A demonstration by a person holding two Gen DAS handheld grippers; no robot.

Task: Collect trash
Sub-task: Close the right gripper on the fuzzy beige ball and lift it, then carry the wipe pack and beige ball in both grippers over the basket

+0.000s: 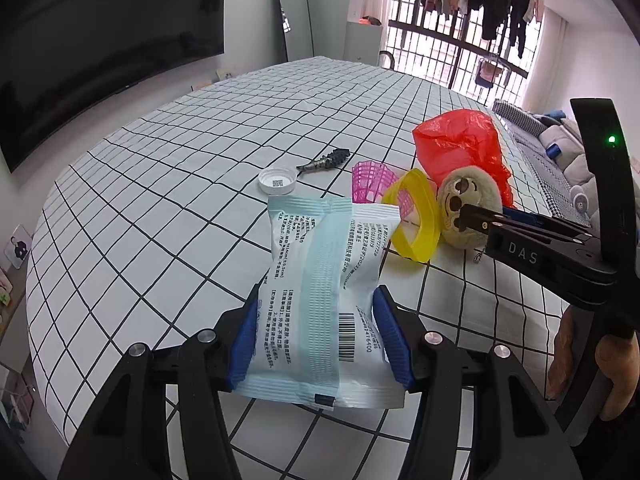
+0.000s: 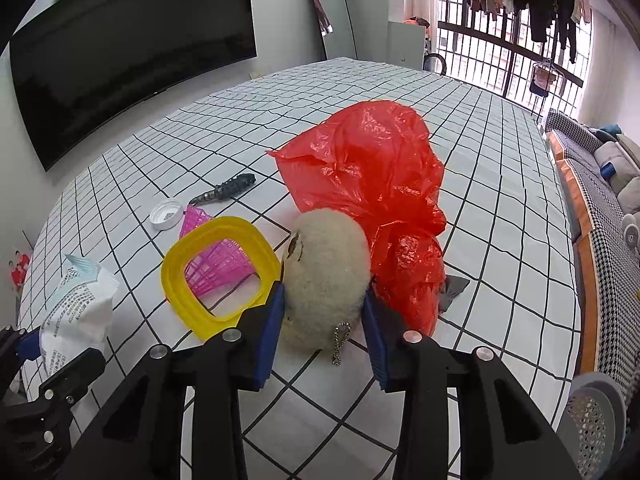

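Observation:
My left gripper point(image 1: 316, 336) is shut on a white and pale blue wrapper point(image 1: 324, 288), held upright above the checked tablecloth point(image 1: 160, 200); the wrapper also shows in the right wrist view point(image 2: 76, 308). My right gripper point(image 2: 324, 320) is shut on a beige plush sloth keychain point(image 2: 326, 272), its blue pads on both sides; the sloth also shows in the left wrist view point(image 1: 468, 208). A crumpled red plastic bag point(image 2: 380, 196) lies just behind the sloth. A white bottle cap point(image 2: 166, 214) lies to the left.
A yellow plastic ring point(image 2: 216, 276) leans over a pink mesh basket point(image 2: 212, 264) left of the sloth. A dark toothed toy point(image 2: 224, 190) lies behind the cap. A sofa point(image 2: 600, 220) runs along the table's right side, a large TV point(image 2: 120, 48) hangs at the left.

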